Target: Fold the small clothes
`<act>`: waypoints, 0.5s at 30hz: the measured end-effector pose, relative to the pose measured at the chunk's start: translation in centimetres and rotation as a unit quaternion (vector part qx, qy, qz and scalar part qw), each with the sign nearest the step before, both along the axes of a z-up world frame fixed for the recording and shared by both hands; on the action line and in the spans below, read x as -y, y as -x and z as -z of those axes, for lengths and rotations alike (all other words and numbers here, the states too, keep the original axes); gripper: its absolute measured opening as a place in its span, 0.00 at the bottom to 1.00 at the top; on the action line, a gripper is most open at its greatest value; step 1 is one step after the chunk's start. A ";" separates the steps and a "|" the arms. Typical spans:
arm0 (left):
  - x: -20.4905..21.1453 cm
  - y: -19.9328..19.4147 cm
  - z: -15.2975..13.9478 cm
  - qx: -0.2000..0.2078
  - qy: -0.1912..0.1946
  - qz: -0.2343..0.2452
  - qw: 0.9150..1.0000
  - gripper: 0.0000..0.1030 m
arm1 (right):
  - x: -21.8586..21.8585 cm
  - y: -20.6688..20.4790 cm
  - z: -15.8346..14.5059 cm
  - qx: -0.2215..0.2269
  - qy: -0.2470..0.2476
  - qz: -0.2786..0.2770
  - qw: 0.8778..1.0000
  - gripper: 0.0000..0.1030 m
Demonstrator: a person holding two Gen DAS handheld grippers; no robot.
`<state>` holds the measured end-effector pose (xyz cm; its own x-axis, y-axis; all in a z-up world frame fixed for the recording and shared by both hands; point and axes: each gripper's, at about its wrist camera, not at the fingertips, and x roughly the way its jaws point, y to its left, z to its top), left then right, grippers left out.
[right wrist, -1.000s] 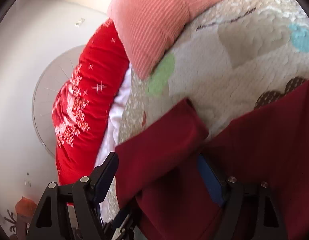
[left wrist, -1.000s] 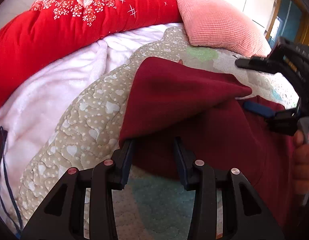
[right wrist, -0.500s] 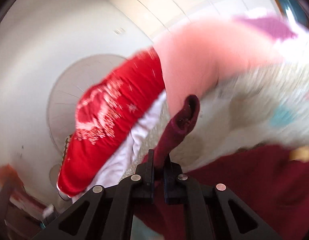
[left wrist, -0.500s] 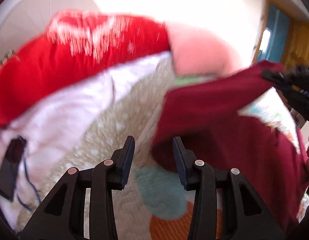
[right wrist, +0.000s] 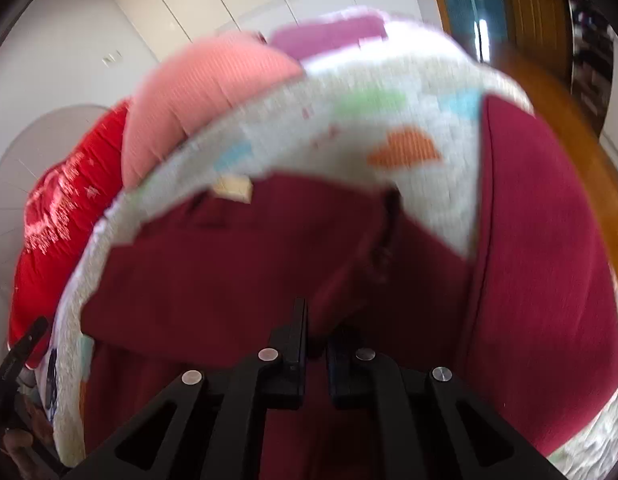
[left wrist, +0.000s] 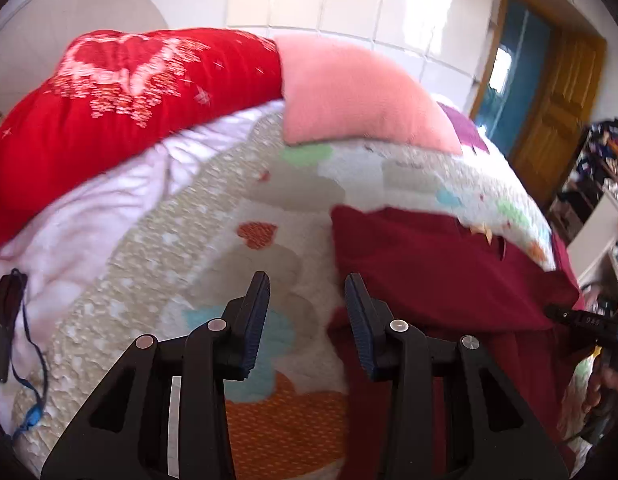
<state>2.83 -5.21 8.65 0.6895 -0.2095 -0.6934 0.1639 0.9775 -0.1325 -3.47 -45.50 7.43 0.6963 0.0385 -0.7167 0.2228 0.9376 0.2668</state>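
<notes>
A dark red garment (left wrist: 437, 264) is being spread on the quilt (left wrist: 213, 216), toward the bed's right edge as the left wrist view shows it, with one flap doubled over the rest. In the right wrist view the garment (right wrist: 237, 264) is being seen blurred, its folded layer lying across the near part of the quilt (right wrist: 349, 128) and another stretch running along the quilt's right edge. The fold is being pinched by the right gripper (right wrist: 317, 344): its jaws are drawn together on the cloth, whose edge is caught between them. The left gripper (left wrist: 307, 308) is being held above the quilt just beside the garment's left edge, jaws apart, nothing between them. The right gripper (left wrist: 585, 322) is also being glimpsed at the far right of the left wrist view, at the garment's corner. Beyond the garment, a pink pillow (left wrist: 357, 96) is being shown lying at the head of the bed, and a red blanket (left wrist: 121, 100) is bunched beside it over a white sheet (left wrist: 89, 216).
</notes>
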 end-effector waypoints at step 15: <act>7.0 -3.5 5.4 -0.062 -0.071 0.023 0.995 0.38 | -0.1 0.1 -2.3 0.020 0.115 0.025 0.993 0.39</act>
